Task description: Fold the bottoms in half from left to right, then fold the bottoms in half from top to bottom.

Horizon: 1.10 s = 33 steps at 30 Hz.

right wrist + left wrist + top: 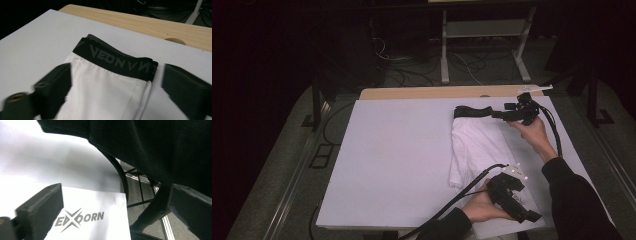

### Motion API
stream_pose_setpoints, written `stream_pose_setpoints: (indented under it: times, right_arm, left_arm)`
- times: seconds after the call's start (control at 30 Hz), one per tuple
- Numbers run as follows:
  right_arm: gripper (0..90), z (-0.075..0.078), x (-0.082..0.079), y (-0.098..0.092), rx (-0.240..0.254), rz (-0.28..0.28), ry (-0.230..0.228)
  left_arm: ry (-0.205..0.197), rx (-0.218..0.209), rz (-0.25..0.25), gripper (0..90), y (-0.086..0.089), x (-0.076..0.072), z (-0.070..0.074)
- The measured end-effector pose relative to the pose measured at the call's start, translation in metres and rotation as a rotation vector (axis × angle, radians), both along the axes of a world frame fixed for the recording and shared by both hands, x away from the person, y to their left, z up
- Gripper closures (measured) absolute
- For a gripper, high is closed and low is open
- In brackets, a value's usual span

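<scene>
In the high view, a white folded garment [477, 150] lies on the right half of the desk [397, 160], which carries a pale sheet over a wooden top. The garment's black waistband [472, 111] sits at its far end, toward the back edge of the desk. The right tongs [501, 115] hover at the right end of that waistband, held by the right hand [534, 131], with the jaws pointing left along the band. The left tongs [532, 216] are at the near edge of the desk, just beside the garment's near end, in the left hand [484, 207]; a grey plate sits on top of them and a cable trails off toward the bottom of the view.

In the left gripper view, the left tongs stand wide apart with nothing between them. Beneath them lies the white fabric's corner, printed with a grey logo [80, 220], on the pale desk. A dark sleeve [150, 147] crosses the top of the view.

In the right gripper view, the right tongs are also wide apart, their pads clear of the cloth. The black waistband [117, 61] with grey lettering lies just beyond them, and the white fabric [105, 97] runs between the two jaws without being pinched. The wooden desk edge [140, 22] shows behind.
</scene>
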State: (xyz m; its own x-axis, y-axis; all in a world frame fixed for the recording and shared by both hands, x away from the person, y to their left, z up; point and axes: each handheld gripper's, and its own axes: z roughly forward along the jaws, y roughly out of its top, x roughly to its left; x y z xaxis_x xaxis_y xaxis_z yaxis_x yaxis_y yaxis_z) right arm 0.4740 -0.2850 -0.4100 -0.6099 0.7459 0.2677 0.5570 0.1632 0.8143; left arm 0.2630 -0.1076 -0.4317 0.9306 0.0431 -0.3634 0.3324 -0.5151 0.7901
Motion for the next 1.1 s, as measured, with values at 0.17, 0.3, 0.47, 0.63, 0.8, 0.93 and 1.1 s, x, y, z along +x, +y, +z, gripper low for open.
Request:
stream_pose_setpoints:
  times: [0.17,0.3,0.47,0.63,0.8,0.93,1.1]
  right_arm:
    - [0.0,0.003,-0.006,0.000,-0.015,-0.006,-0.002]
    - [0.0,0.004,-0.010,-0.001,-0.022,-0.003,-0.001]
    - [0.0,0.006,-0.014,0.000,-0.031,-0.004,0.002]
    - [0.0,0.006,-0.018,-0.001,-0.015,-0.007,0.001]
    - [0.0,0.002,-0.020,-0.003,-0.014,-0.008,0.012]
    - [0.0,-0.001,-0.020,-0.004,-0.012,-0.008,0.021]
    - [0.0,-0.001,-0.020,-0.003,-0.004,-0.002,0.020]
  left_arm:
    - [-0.016,-0.011,0.027,0.0,0.013,0.004,0.005]
    - [-0.031,-0.013,0.058,0.0,0.026,0.008,0.009]
    - [-0.048,-0.024,0.115,0.0,0.045,0.018,0.015]
    - [-0.069,-0.038,0.168,0.0,0.062,0.027,0.021]
    - [-0.078,-0.031,0.195,0.0,0.071,0.034,0.022]
    - [-0.085,-0.028,0.216,0.0,0.076,0.037,0.023]
    - [-0.101,-0.027,0.239,0.0,0.084,0.044,0.023]
